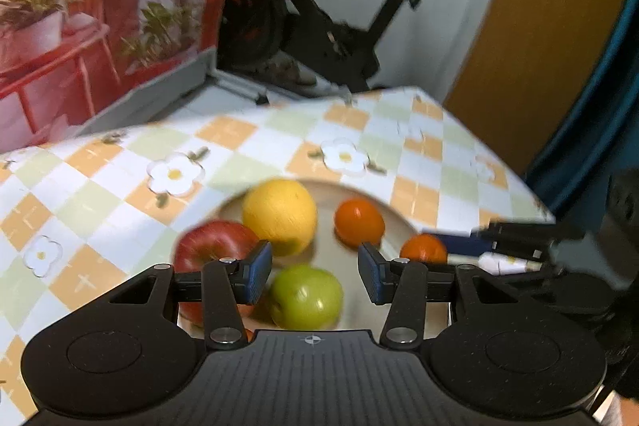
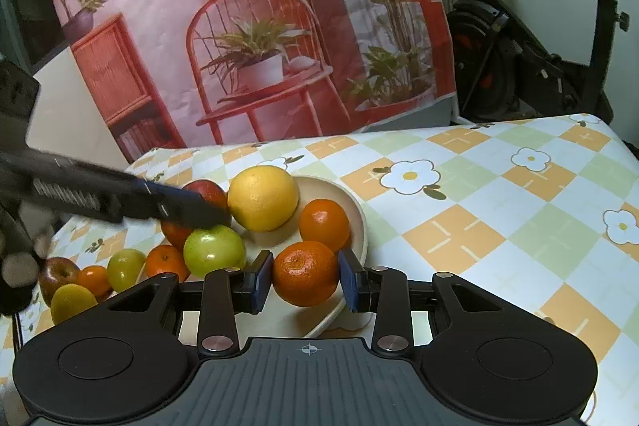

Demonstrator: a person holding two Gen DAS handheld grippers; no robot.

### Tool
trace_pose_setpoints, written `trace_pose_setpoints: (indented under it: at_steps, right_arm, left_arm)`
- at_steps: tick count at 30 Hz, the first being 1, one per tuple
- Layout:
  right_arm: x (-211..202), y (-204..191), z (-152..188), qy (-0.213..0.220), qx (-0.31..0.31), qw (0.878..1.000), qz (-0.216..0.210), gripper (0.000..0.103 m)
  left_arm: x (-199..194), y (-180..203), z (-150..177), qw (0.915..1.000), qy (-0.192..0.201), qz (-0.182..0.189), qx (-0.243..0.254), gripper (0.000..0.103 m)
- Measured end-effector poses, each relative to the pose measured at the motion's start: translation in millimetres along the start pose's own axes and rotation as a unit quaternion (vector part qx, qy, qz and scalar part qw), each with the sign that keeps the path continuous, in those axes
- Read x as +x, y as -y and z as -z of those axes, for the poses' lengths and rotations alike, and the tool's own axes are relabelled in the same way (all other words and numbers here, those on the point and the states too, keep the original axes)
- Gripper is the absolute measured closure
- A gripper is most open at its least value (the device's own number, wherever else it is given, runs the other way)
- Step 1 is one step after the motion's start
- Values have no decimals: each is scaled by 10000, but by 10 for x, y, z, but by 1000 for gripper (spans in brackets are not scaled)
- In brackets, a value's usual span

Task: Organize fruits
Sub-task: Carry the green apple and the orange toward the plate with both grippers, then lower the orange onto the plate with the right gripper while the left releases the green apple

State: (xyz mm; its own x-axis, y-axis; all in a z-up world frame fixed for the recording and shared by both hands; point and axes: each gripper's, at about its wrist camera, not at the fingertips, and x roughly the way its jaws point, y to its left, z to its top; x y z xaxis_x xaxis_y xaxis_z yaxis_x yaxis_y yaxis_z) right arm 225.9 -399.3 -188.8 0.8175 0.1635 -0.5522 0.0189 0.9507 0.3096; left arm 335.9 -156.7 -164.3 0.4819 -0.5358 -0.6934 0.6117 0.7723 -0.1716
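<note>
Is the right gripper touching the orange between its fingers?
Touching. In the right wrist view both blue pads of the right gripper press against the sides of the orange, with no gap showing, above the plate.

Right gripper [image 2: 305, 280] fingers [image 2: 261, 280] clamp a mandarin [image 2: 305, 272] over the plate [image 2: 359, 226].

The tabletop [image 2: 499, 186] wears a checked cloth of orange, pale green and white squares with white flowers. A cream plate [image 2: 357, 222] rests on it, near the left side. Left of the plate, directly on the cloth, lie a small red apple [image 2: 58, 272], a little orange [image 2: 92, 277], a green fruit [image 2: 124, 267] and a yellow one [image 2: 72, 302].
</note>
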Motion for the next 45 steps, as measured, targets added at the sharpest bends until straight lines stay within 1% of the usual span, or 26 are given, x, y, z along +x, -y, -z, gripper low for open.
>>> trace_pose_setpoints:
  at_steps: [6, 11, 14, 18, 24, 27, 35, 40, 45]
  right_arm:
    - [136, -127, -32, -148, -243, 9996, -23, 70]
    - [310, -270, -134, -144, -464, 9988, -35, 70]
    - [404, -325, -192, -91, -523, 9986, -64, 70]
    - [515, -415, -237, -136, -692, 9975, -93, 70]
    - [597, -491, -217, -191, -787, 9967, -42, 69]
    - [604, -508, -204, -192, -792, 9967, 2, 66]
    - [407, -523, -124, 58, -597, 9982, 61, 64]
    - [198, -542, -41, 253, -277, 9992, 102, 57]
    - [1, -666, 59, 442, -110, 9989, 126, 52]
  left_arm:
    - [-260, -113, -106, 9980, 464, -78, -418, 53]
    - [-419, -193, -126, 9949, 748, -265, -624, 53]
    - [-479, -230, -113, 9939, 809, -413, -632, 53]
    - [-526, -307, -72, 9930, 817, -517, -674, 53]
    - [-566, -397, -10, 9918, 829, -584, -771, 53]
    - [-572, -404, 16, 9915, 830, -610, -798, 53]
    - [-703, -412, 84, 9902, 905, -706, -794, 53]
    - [-886, -499, 163, 9869, 925, -944, -921, 53]
    - [-1146, -589, 275, 9821, 987, -1224, -1036, 53]
